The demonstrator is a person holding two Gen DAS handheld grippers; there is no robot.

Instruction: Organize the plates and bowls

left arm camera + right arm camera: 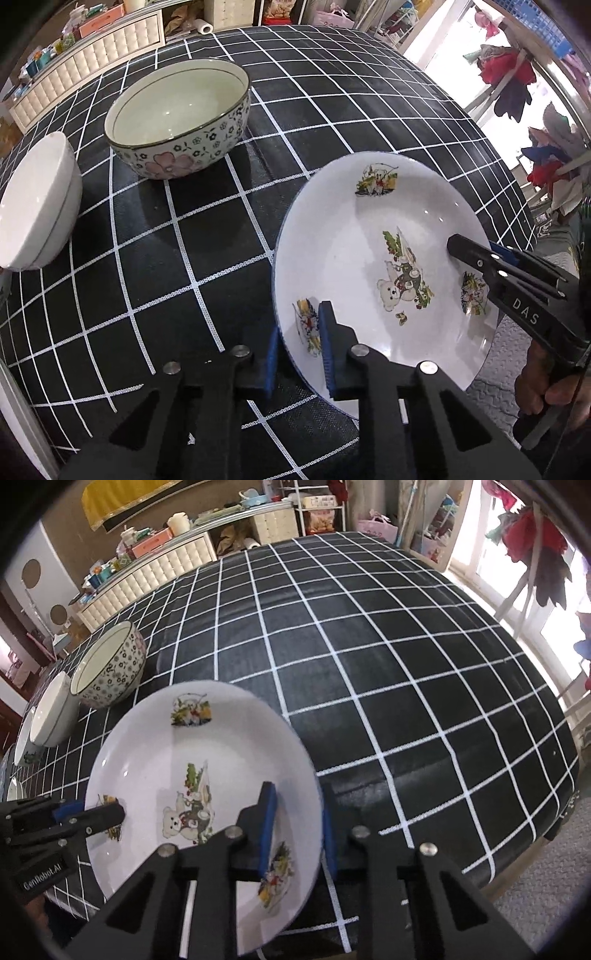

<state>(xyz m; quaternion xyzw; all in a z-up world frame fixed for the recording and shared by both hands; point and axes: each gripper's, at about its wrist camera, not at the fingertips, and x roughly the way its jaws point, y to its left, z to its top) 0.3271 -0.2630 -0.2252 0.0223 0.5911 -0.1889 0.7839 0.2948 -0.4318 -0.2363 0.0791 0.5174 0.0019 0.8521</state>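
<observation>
Bench wears black cloth, white squares. Messy shelves, window behind. Left hand-held gripper and right hand-held gripper each pinch bear plate rim. Flower bowl, white bowl nearby.

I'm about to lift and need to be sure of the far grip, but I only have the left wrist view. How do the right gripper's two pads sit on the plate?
Observer: In the right wrist view the right gripper straddles the rim of the plate. One blue pad sits inside the plate and the other outside its edge.
Operator: Anything beyond the white bowl on the left?
Observer: Yes. Past the white bowl there is another pale dish, mostly hidden behind it.
</observation>
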